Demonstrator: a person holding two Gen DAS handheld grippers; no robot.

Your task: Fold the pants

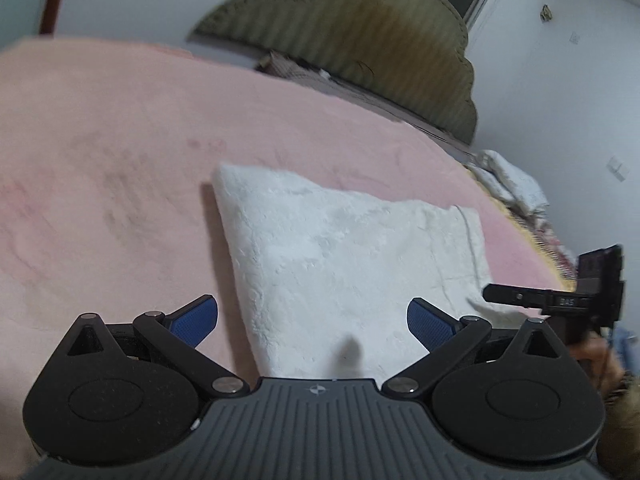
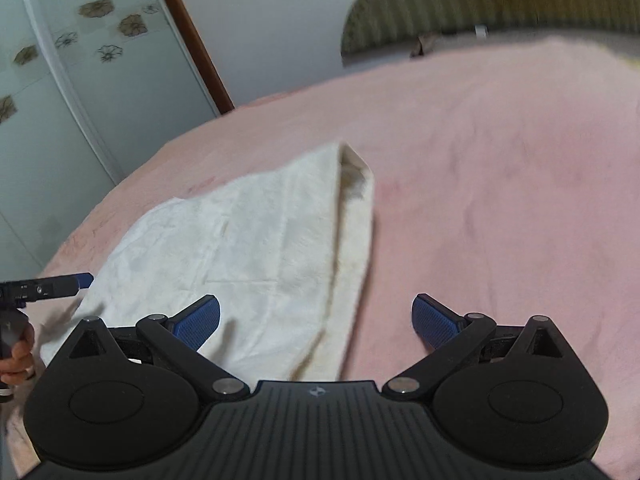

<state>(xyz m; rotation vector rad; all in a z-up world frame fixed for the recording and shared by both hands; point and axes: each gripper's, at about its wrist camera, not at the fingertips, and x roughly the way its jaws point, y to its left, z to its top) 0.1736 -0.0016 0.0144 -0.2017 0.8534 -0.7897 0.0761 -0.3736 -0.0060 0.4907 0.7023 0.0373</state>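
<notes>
With my left gripper (image 1: 312, 322) and right gripper (image 2: 316, 322) both spread wide and empty just above the bed (image 1: 100, 152), the white pants (image 1: 340, 248) lie folded ahead, so I'd pinch both near corners evenly.

A pink blanket (image 1: 100, 152) covers the bed, with an olive scalloped headboard (image 1: 360, 36) beyond it.
</notes>
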